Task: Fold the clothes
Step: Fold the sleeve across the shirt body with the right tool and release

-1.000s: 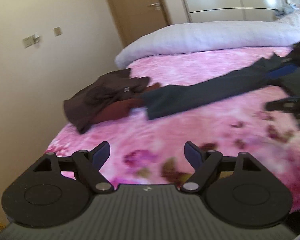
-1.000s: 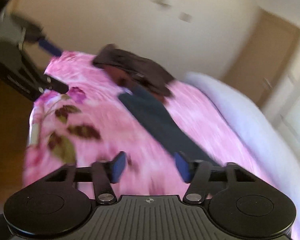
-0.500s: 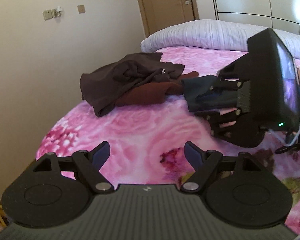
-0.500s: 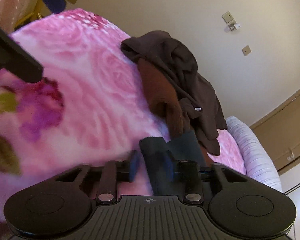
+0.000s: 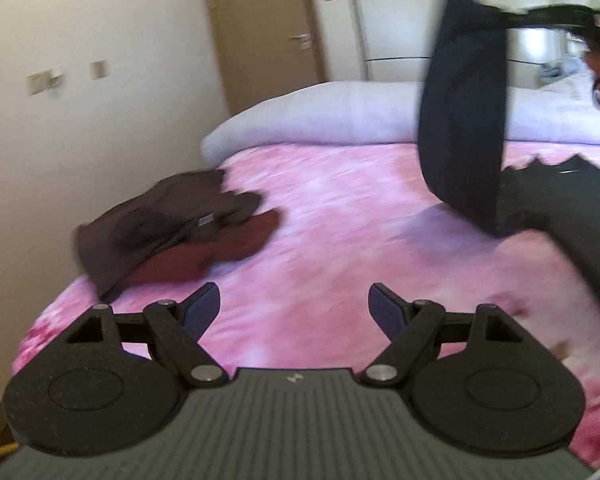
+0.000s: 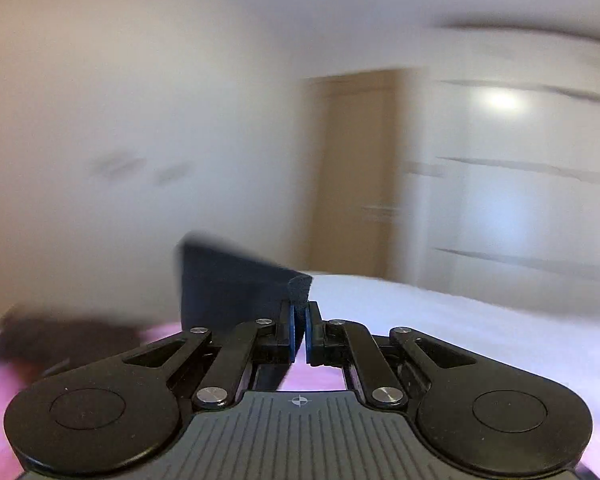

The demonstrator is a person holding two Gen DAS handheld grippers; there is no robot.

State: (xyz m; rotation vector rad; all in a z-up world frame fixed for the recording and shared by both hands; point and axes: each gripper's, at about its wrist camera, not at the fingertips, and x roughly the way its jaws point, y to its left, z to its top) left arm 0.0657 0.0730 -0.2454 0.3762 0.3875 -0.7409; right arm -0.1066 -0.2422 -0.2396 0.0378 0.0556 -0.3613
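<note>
My right gripper (image 6: pixel 299 322) is shut on the edge of a dark navy garment (image 6: pixel 236 288) and holds it up in the air. In the left wrist view the same garment (image 5: pixel 462 120) hangs from that gripper at the upper right, with its lower part trailing on the pink floral bed (image 5: pixel 340 216). My left gripper (image 5: pixel 295 306) is open and empty, low over the bed's near part. A heap of brown and rust clothes (image 5: pixel 172 232) lies at the bed's left side.
A white bolster (image 5: pixel 320 120) lies across the head of the bed. A cream wall stands close on the left, with a wooden door (image 5: pixel 260 28) and white wardrobe doors (image 5: pixel 392 12) behind the bed.
My right gripper has shut on the navy garment's end and lifted it high off the bed. My left gripper stays open and has swung its view back toward the bed's head.
</note>
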